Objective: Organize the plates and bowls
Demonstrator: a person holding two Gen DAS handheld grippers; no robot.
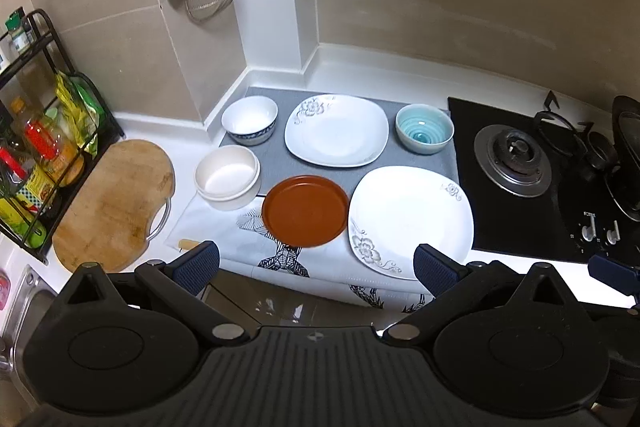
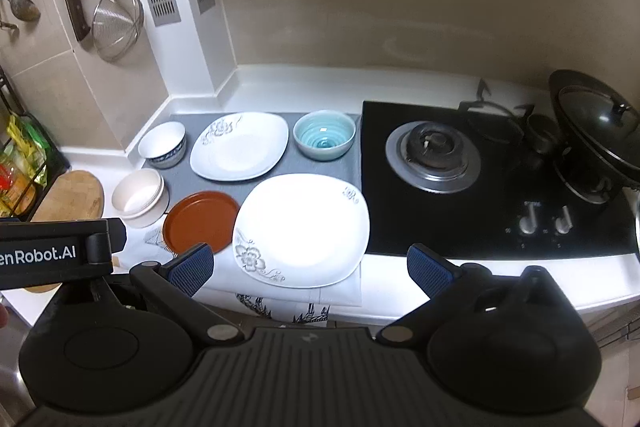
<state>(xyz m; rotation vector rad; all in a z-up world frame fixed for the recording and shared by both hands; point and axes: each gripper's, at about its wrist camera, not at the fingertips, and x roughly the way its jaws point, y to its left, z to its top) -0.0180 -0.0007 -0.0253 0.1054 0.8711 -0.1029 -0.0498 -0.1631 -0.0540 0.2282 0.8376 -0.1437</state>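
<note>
Holding both tools back over the front edge of the table, you have nothing gripped yet: your left tool is spread wide and empty, and your right tool is just as wide and just as empty. By my reading this is the very start, the step of choosing a first piece.

All the crockery sits apart, none stacked. On the grey mat toward the back edge lie, from left to right, the white bowl with a blue band, a square floral plate and the teal bowl. Nearer the front edge, the cream bowl sits at the mat's left corner, the round brown plate lies just beside it on the patterned cloth, and the larger square white plate lies just beside the brown one, close to the stove at the right edge. The larger square white plate reaches out almost to the front edge, so it is the easiest to knock.

A sensible next move, I judge, is to gather like with like: the plates onto one stack, the bowls nested. Plates lie flat, so you will need to bring one finger under a rim and the other over it, coming in low from the front edge. The brown plate sits right ahead of your left tool; the larger white plate sits ahead of your right. Glazed rims will likely slip, so close firmly and lift level.
</note>
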